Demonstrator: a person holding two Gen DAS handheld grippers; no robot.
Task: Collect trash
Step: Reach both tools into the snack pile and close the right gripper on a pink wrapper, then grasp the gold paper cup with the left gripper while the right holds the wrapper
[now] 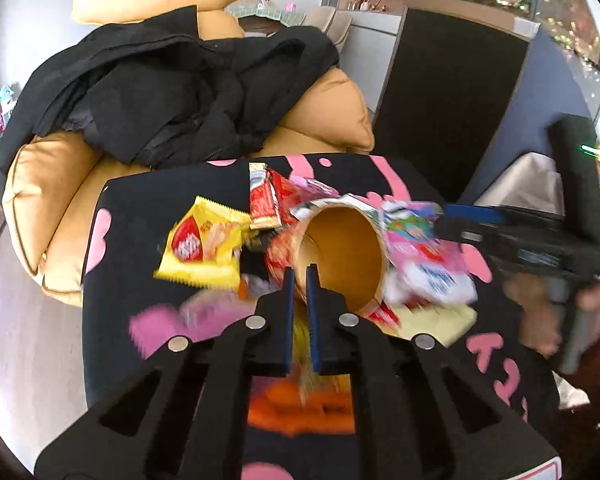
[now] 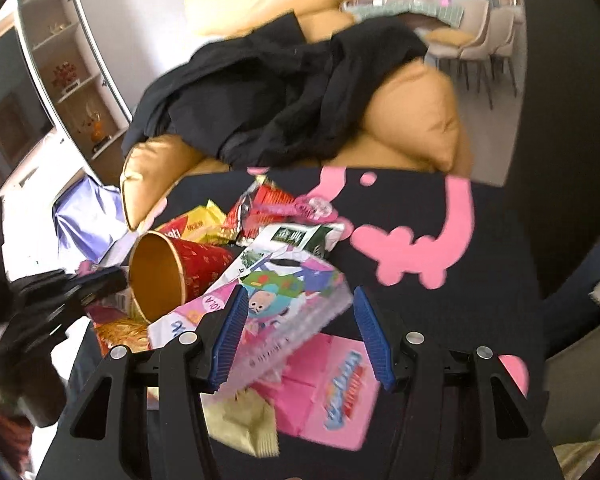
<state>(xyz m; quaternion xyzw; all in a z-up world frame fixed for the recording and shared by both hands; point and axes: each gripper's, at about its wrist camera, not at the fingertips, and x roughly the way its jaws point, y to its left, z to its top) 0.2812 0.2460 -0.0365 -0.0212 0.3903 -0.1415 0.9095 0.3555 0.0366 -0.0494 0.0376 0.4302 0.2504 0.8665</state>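
A red paper cup [image 1: 348, 248] with a tan inside lies on its side among snack wrappers on a black cloth with pink shapes [image 1: 140, 200]. My left gripper [image 1: 300, 276] is shut on the cup's near rim, with a gold wrapper under the fingers. In the right wrist view the cup [image 2: 156, 276] lies at the left, and the left gripper [image 2: 116, 280] shows blurred beside it. My right gripper [image 2: 300, 292] stands open over a pink and clear packet [image 2: 292, 312], its pads clear of it. It also enters the left wrist view as the right gripper [image 1: 446, 220].
Around the cup lie a yellow wrapper [image 1: 204, 248], a red one [image 1: 266, 200], a green-white packet [image 2: 300, 238], a flat pink pack [image 2: 332, 392] and a pale yellow wrapper [image 2: 244, 420]. Behind the table, a tan armchair [image 1: 52, 208] holds a black coat [image 1: 172, 92].
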